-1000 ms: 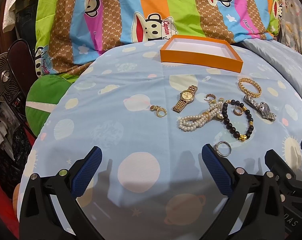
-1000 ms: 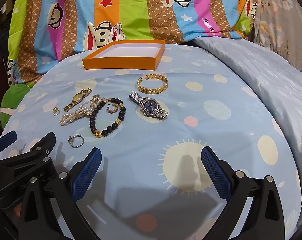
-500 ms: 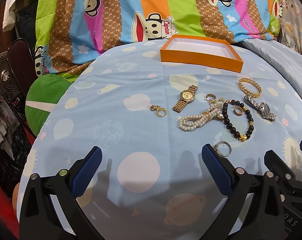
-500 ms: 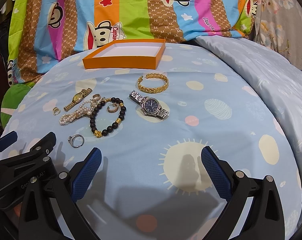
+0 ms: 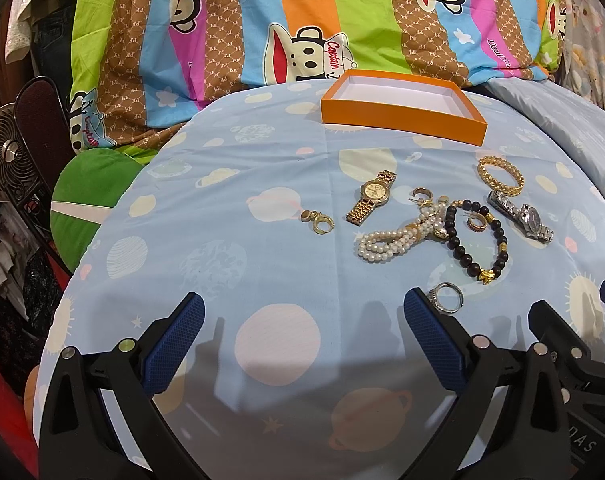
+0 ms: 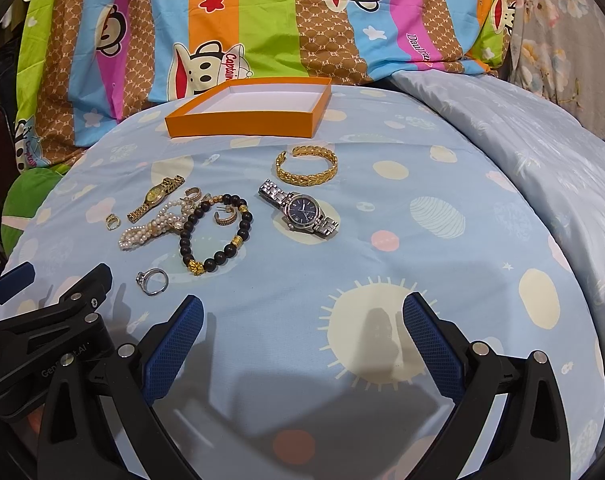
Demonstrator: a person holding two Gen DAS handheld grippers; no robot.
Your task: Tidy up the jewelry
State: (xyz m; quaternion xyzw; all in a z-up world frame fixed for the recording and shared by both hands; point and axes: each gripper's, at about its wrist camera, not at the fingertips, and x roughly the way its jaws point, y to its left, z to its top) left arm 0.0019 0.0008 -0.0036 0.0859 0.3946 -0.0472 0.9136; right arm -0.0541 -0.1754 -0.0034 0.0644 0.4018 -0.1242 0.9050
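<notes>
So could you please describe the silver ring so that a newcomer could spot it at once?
Start at the orange box at the far end of the blue sheet and come toward the grippers, past the jewelry. The silver ring lies alone, nearest the cameras, just below the black bead bracelet. It is the only silver-coloured ring.

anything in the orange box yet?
No: the orange box shows only its bare white floor, and pieces like the silver watch and gold bangle lie on the sheet.

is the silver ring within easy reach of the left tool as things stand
Probably yes. The left tool is open and holds nothing, and the silver ring lies alone on the sheet just beyond its right fingertip, apart from the black bead bracelet. It sits off-centre, so a small rightward shift seems needed.
</notes>
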